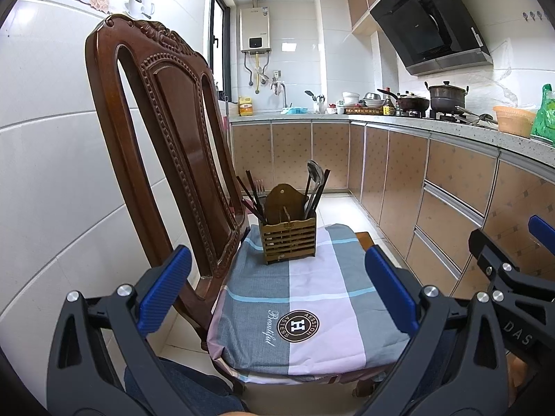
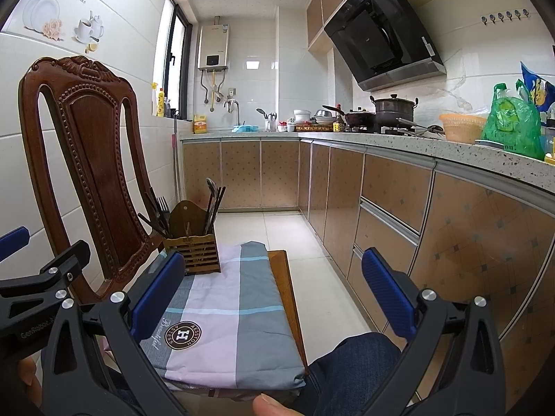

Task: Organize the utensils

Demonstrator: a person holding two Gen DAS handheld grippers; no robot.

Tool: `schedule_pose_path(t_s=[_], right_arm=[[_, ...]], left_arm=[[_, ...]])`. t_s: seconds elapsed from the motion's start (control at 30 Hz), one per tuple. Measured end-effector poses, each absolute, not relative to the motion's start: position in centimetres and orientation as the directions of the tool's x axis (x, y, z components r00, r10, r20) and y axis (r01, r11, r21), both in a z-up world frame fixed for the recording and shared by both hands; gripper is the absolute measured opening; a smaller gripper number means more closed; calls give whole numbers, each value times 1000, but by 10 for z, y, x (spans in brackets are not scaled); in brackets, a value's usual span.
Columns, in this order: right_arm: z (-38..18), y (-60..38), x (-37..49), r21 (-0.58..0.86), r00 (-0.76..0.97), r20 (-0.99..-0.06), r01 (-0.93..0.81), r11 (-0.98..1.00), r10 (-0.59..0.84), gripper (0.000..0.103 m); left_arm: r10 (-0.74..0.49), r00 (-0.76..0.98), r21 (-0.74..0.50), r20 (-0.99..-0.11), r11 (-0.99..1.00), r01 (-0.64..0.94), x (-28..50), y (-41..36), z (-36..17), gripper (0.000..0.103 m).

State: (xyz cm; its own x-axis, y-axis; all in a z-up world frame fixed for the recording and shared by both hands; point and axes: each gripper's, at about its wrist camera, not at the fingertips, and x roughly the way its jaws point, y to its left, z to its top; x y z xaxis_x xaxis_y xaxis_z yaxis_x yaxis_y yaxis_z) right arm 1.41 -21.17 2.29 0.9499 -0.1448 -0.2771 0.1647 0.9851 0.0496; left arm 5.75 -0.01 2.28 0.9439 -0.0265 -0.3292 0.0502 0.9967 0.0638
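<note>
Utensils are standing upright in a slatted wooden holder point(image 1: 288, 241) that is sitting at the far end of a chair seat, on a checked cloth point(image 1: 312, 298) that is covering the cushion and giving the holder a flat, soft base. Chopsticks and a fork point(image 1: 255, 196) are leaning out of the left compartment, while spoons and more chopsticks point(image 1: 315, 187) are filling the right one, so the sorting is looking largely done already, as far as I can judge. The holder is resting just beside the carved chair back point(image 1: 173, 145), which is probably keeping it from being knocked off the far edge. The left gripper point(image 1: 277, 298) is hovering over the near part of the cloth with its blue pads wide apart and nothing between them; the right gripper point(image 2: 274, 294) is doing the same beside it, also spread and empty. Both are hanging well short of the holder, aimed toward it, likely because any pull or regrouping calls for a straight approach from the front.
</note>
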Motion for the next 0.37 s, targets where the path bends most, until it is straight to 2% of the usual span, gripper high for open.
schedule_pose_path(t_s=[0.37], right_arm=[[18,-214,21,46,946,-293,157,987,-137,100]], left_arm=[[-23,931,56,-364,997,46,64,-7,17,99]])
